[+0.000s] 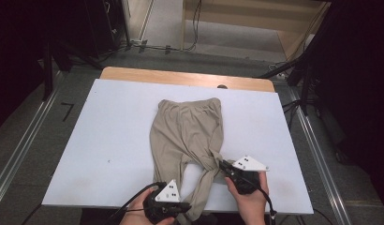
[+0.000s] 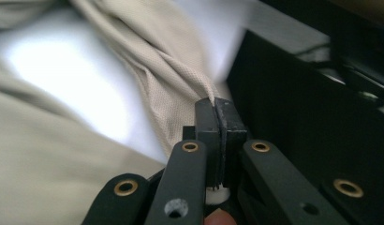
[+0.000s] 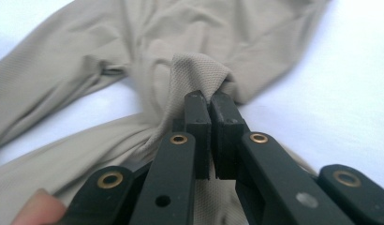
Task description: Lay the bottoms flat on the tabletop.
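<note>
high view: white board (image 1: 110,136) laid on a wooden table (image 1: 180,76), whose far edge shows beyond the board. beige trousers (image 1: 185,129) lie at the board's middle, waistband at the far end, legs running toward the near edge; the right leg is pulled across toward the left one and bunched. left gripper (image 1: 183,206) sits at the near edge, held in the person's left hand (image 1: 138,216), at the hanging cloth of the legs. right gripper (image 1: 221,164) sits near right of the garment, held in the right hand (image 1: 251,199), its tip at the bunched fabric.

left gripper view: both jaws pressed together, a ridge of beige trousers (image 2: 176,89) pinched between the tips. cloth stretches away to the far left over the white board (image 2: 73,84). dark equipment to the right, blurred.

right gripper view: jaws closed together on a raised fold of the trousers (image 3: 199,70). the garment spreads beyond over the white board (image 3: 340,93). a fingertip shows at the bottom left corner.
</note>
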Tool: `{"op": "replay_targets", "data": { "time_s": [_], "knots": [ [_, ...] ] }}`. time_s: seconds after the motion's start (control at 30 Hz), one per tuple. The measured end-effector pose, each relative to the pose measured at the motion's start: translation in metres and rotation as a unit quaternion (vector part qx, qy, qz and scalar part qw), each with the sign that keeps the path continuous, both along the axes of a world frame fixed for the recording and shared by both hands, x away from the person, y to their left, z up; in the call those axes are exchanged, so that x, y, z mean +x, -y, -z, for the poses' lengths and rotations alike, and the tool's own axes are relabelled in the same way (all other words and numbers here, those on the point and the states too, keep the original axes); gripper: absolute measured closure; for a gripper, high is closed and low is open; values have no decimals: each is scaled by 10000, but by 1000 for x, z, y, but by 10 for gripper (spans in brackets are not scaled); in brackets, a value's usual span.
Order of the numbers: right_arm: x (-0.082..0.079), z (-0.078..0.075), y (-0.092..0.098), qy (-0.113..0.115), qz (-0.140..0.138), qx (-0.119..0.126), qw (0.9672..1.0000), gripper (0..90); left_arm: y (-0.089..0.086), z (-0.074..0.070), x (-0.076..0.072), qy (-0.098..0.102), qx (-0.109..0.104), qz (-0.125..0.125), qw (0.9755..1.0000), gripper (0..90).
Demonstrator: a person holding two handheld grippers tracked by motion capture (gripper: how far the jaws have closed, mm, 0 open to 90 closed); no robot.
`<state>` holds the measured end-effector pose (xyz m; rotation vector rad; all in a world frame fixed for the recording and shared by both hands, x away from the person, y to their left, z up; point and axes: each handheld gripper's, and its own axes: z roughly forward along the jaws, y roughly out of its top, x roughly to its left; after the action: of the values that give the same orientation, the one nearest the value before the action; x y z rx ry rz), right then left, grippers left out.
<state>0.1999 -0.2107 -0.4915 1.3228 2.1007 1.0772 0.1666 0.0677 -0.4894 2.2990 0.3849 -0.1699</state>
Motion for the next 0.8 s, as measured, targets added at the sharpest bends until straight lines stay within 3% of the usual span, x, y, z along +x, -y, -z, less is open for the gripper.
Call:
{"op": "replay_targets", "data": {
  "time_s": [0.07, 0.1, 0.13, 0.17, 0.2, 0.23, 0.37, 0.43, 0.53, 0.57, 0.63, 0.67, 0.7, 0.8],
  "knots": [
    [1, 0, 10, -18, 70, 114, 9999, 849, 1, 0, -4, -38, 29, 216, 9998, 891],
    [1, 0, 15, -13, 128, 138, 9998, 845, 3, -1, -4, 45, 51, 177, 9998, 884],
    [1, 0, 20, -18, 193, 170, 9997, 836, 5, -2, -4, 266, 141, 7, 9995, 851],
    [2, 0, 24, -16, 248, 189, 9995, 829, 8, -3, -2, 357, 100, -153, 9992, 742],
    [1, 0, 27, -21, 266, 199, 9994, 828, 10, -4, 2, 293, -31, -282, 9992, 626],
    [1, 0, 29, -18, 257, 233, 9994, 829, 13, -5, 7, 231, -155, -400, 9988, 569],
    [0, 1, 30, -52, 121, 274, 9995, 858, 32, -2, 31, 264, -274, -806, 9960, 486],
    [0, 1, 28, -56, 47, 338, 9994, 858, 43, 4, 42, 311, -208, -1040, 9939, 452],
    [-1, 3, 27, -47, -20, 410, 9991, 858, 58, 16, 52, 61, -109, -1214, 9925, 496],
    [-1, 5, 27, -45, -66, 442, 9990, 858, 63, 20, 52, 13, 72, -1205, 9927, 554],
    [-2, 7, 28, -52, -147, 452, 9989, 858, 67, 21, 48, 199, 200, -1174, 9927, 705],
    [-3, 8, 28, -39, -187, 427, 9989, 859, 66, 19, 47, 108, 232, -1074, 9939, 826],
    [-3, 9, 28, -19, -214, 424, 9989, 861, 64, 16, 43, 211, 216, -994, 9946, 871],
    [-5, 6, 28, 6, -250, 516, 9984, 865, 57, 9, 33, 338, 198, -798, 9960, 885]
  ]
}}
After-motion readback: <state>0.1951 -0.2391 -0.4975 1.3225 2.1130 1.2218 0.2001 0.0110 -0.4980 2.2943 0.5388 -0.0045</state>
